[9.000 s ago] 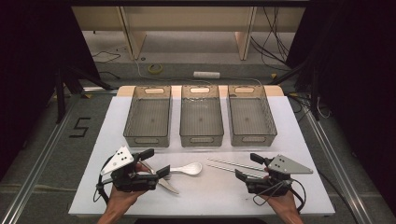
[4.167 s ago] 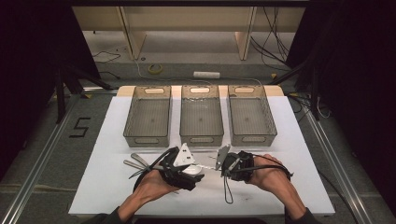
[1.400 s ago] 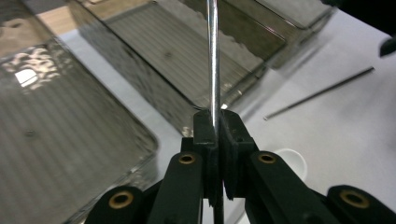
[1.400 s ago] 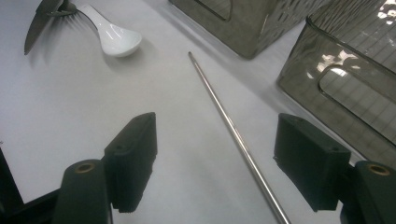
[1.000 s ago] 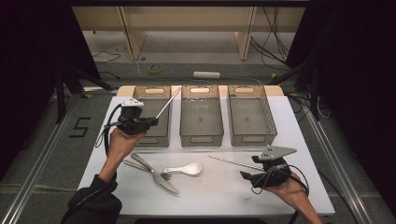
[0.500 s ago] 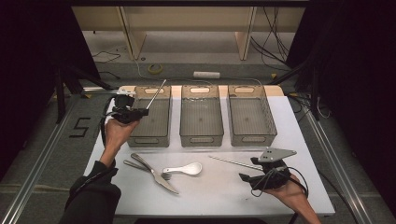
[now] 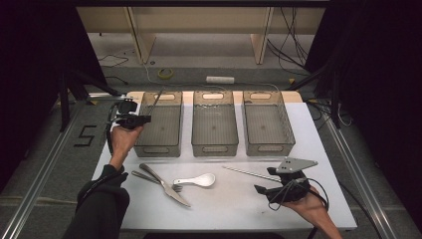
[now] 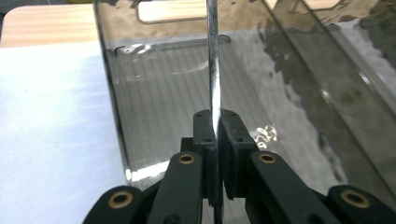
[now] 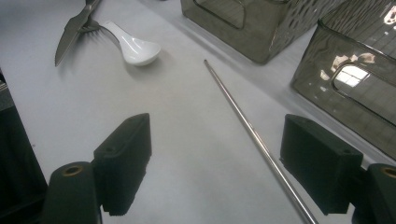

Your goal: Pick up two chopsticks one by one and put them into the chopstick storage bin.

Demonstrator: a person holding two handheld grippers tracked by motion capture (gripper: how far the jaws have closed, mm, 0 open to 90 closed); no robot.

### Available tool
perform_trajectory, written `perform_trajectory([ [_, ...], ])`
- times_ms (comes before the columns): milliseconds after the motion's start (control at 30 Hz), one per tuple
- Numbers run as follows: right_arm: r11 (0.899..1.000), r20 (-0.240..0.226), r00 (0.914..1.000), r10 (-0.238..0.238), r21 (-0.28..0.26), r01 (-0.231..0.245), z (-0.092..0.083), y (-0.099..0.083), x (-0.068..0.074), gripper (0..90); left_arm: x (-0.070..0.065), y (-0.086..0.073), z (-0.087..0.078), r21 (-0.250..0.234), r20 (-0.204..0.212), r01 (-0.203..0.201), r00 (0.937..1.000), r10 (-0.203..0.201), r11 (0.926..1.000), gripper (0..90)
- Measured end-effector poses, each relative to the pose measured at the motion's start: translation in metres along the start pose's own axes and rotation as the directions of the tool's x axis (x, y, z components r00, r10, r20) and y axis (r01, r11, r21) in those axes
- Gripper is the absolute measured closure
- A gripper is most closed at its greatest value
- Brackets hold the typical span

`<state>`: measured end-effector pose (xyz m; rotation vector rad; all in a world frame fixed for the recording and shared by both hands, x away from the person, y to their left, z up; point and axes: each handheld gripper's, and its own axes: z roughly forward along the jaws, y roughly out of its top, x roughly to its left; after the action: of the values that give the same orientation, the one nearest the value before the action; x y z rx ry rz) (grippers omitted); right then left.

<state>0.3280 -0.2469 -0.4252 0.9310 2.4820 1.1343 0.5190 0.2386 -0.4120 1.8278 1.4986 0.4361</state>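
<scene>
My left gripper [image 7: 143, 119] is shut on a thin metal chopstick [image 7: 157, 101] at the left rim of the left clear bin [image 7: 158, 149]. In the left gripper view the chopstick [image 8: 213, 60] runs from my pinched pads [image 8: 205, 128] over the bin's ribbed floor toward its far wall [image 8: 140, 32]. At the front right of the table my right gripper [image 7: 264, 180] stands open just above the white surface. A second chopstick [image 9: 247, 126] lies on the table between its jaws, nearer the right one, untouched.
A white spoon [image 7: 196, 180], a knife [image 7: 164, 184] and a fork [image 7: 149, 178] lie at the front centre-left. The middle bin [image 7: 215, 148] and right bin [image 7: 268, 148] stand beside the left one. The white mat ends close to my right hand.
My left hand has shifted left and a little down beside the left bin, and the held chopstick has swung over the bin toward its far end. The right hand stayed put.
</scene>
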Motion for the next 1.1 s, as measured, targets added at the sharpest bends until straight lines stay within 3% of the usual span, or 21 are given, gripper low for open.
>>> perform_trajectory([
  [267, 1.000, -0.007, 1.0000, -0.005, 0.002, 0.005, 0.000, 0.000, 0.001, 25.8, 0.003, -0.005, 0.008, 0.018, -0.001, 0.049, 0.9988, -0.049, 0.9987, 82.8],
  [333, 1.000, -0.014, 0.9999, -0.004, 0.004, 0.005, 0.001, 0.000, 0.000, 25.8, 0.003, -0.005, 0.009, 0.017, -0.003, 0.057, 0.9984, -0.057, 0.9983, 68.6],
  [400, 1.000, -0.014, 0.9999, -0.005, 0.007, 0.005, 0.001, 0.000, 0.001, 25.7, 0.003, -0.006, 0.007, 0.005, 0.000, 0.056, 0.9984, -0.056, 0.9984, 60.8],
  [500, 1.000, -0.014, 0.9999, -0.007, 0.005, 0.007, 0.001, 0.000, 0.000, 25.8, 0.000, -0.005, 0.003, -0.001, 0.023, 0.072, 0.9971, -0.072, 0.9974, 42.9],
  [567, 1.000, -0.014, 0.9999, -0.004, 0.003, 0.004, 0.000, 0.000, 0.000, 25.8, -0.003, -0.006, -0.003, -0.010, 0.061, 0.069, 0.9958, -0.068, 0.9976, 36.2],
  [667, 1.000, -0.010, 0.9999, -0.005, 0.003, 0.005, 0.000, 0.001, -0.002, 25.8, -0.010, -0.007, -0.012, -0.032, 0.156, 0.065, 0.9860, -0.059, 0.9974, 28.3],
  [767, 1.000, -0.002, 0.9999, -0.010, 0.012, 0.010, -0.001, 0.002, -0.004, 25.8, -0.020, -0.011, -0.024, -0.064, 0.208, 0.036, 0.9778, -0.022, 0.9973, 24.0],
  [833, 1.000, -0.004, 0.9999, -0.013, 0.027, 0.013, -0.002, 0.004, -0.007, 25.8, -0.027, -0.015, -0.033, -0.091, 0.253, 0.034, 0.9675, -0.009, 0.9953, 22.9],
  [1033, 0.995, 0.017, 0.9987, -0.048, 0.085, 0.046, -0.004, 0.012, -0.014, 26.6, -0.049, -0.031, -0.054, -0.161, 0.327, -0.011, 0.9428, 0.064, 0.9869, 19.9],
  [1100, 0.992, 0.024, 0.9979, -0.061, 0.114, 0.058, -0.003, 0.015, -0.017, 26.6, -0.058, -0.040, -0.060, -0.180, 0.357, -0.022, 0.9302, 0.086, 0.9834, 18.7],
])
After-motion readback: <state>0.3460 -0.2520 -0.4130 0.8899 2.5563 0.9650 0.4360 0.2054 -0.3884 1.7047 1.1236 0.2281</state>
